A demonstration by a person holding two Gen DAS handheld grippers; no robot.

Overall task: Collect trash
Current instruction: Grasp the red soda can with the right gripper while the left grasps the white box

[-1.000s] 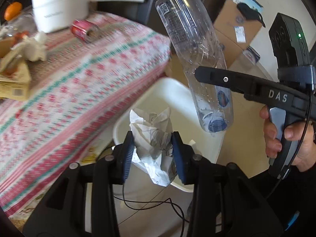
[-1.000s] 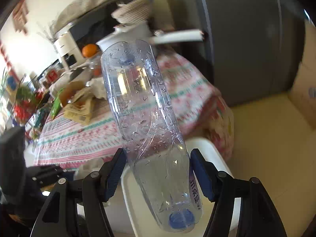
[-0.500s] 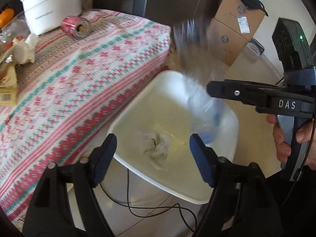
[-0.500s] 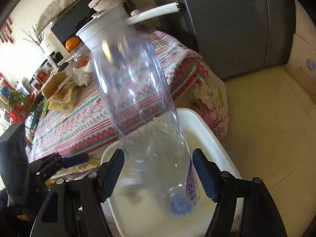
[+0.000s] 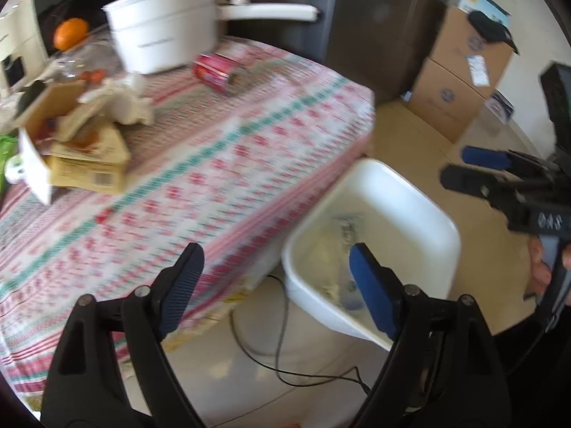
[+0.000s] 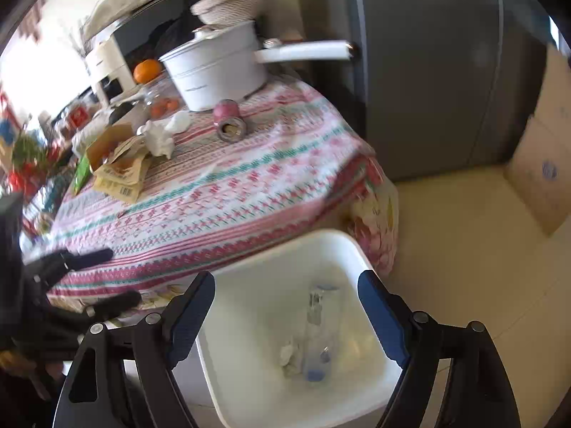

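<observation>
Both grippers, left (image 5: pixel 274 278) and right (image 6: pixel 287 312), empty, jaws just opened wide; bottle (image 6: pixel 319 335) and paper (image 6: pixel 289 353) lie in bin (image 6: pixel 271 260) below right gripper.

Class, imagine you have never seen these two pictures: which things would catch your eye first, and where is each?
The white bin on the floor beside the table draws the eye; inside it a clear plastic bottle stands cap-down next to a crumpled paper wad. Both grippers, right and left, hang open and empty above. On the patterned tablecloth, a red can lies before a white pot.
</observation>
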